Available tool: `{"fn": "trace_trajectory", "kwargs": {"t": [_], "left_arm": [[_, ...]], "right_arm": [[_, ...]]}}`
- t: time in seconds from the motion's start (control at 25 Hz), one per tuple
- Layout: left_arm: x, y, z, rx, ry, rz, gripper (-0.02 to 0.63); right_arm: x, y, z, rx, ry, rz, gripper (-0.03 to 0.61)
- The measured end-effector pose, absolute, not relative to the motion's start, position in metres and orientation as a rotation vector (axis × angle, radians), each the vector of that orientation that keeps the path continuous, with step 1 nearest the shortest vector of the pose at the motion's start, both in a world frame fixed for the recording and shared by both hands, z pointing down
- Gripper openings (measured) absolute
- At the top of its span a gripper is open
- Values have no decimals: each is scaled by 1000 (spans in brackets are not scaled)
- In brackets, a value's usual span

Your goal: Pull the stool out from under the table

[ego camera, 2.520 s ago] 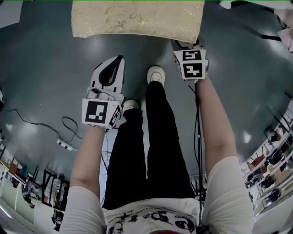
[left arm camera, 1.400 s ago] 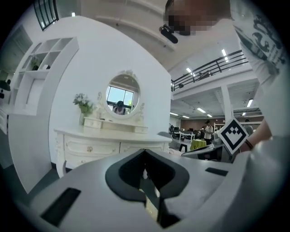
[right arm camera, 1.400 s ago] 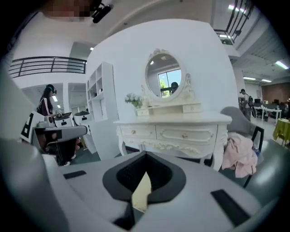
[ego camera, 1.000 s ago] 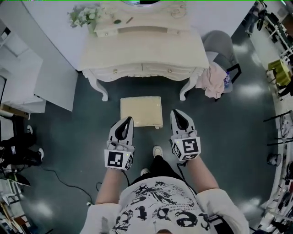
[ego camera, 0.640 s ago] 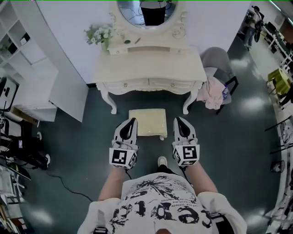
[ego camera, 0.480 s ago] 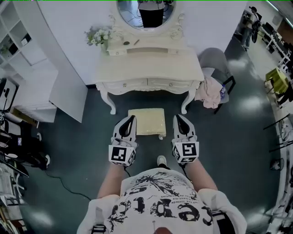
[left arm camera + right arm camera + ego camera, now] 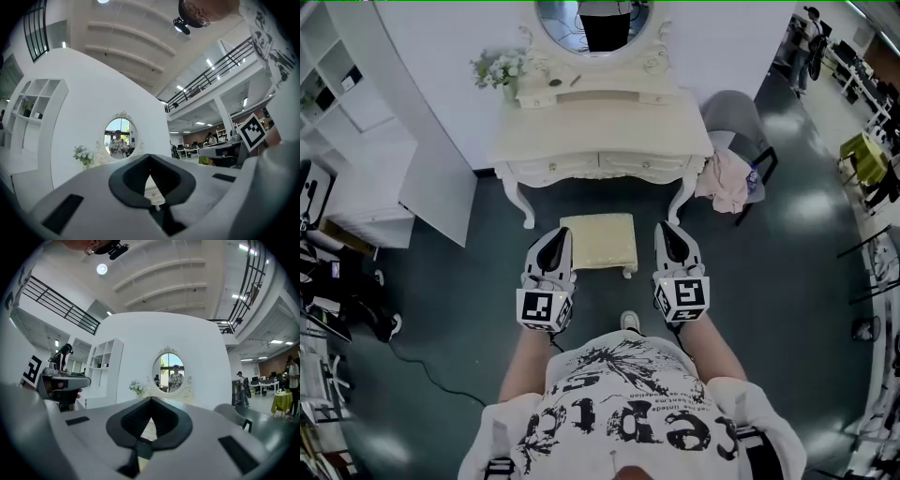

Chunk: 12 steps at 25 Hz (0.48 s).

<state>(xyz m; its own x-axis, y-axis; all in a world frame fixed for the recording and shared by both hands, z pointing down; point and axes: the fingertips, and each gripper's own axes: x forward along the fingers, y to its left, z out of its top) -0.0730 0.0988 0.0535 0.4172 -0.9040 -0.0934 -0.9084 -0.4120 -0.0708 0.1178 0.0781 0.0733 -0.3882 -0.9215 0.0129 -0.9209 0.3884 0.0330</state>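
Observation:
The cream cushioned stool (image 7: 598, 242) stands on the dark floor just in front of the cream dressing table (image 7: 600, 131), between its front legs. My left gripper (image 7: 563, 232) hovers level at the stool's left side, well above it, with its jaws shut and nothing in them. At the stool's right side my right gripper (image 7: 662, 228) is the same, shut and empty. In the left gripper view the left gripper (image 7: 150, 157) points at the table's oval mirror (image 7: 119, 138). The right gripper (image 7: 151, 401) faces that mirror (image 7: 168, 372) too. Neither gripper view shows the stool.
A grey chair (image 7: 733, 111) draped with pink cloth (image 7: 724, 183) stands right of the table. White shelves (image 7: 352, 103) and a white panel (image 7: 441, 187) stand at the left. A cable (image 7: 422, 375) trails on the floor at the lower left. My shoe (image 7: 628, 322) is behind the stool.
The person has straightened up from bending low over the stool. Both grippers have risen away from it, still shut. The table and mirror have come into view. The stool has stayed put.

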Motion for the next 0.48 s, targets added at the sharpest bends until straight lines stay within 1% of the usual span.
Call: {"fn": "trace_trajectory", "kwargs": {"t": [0.48], "left_arm": [[-72, 102, 60, -2591, 1639, 35, 17]], "right_arm": [[113, 87, 81, 1686, -2581, -25, 17]]}}
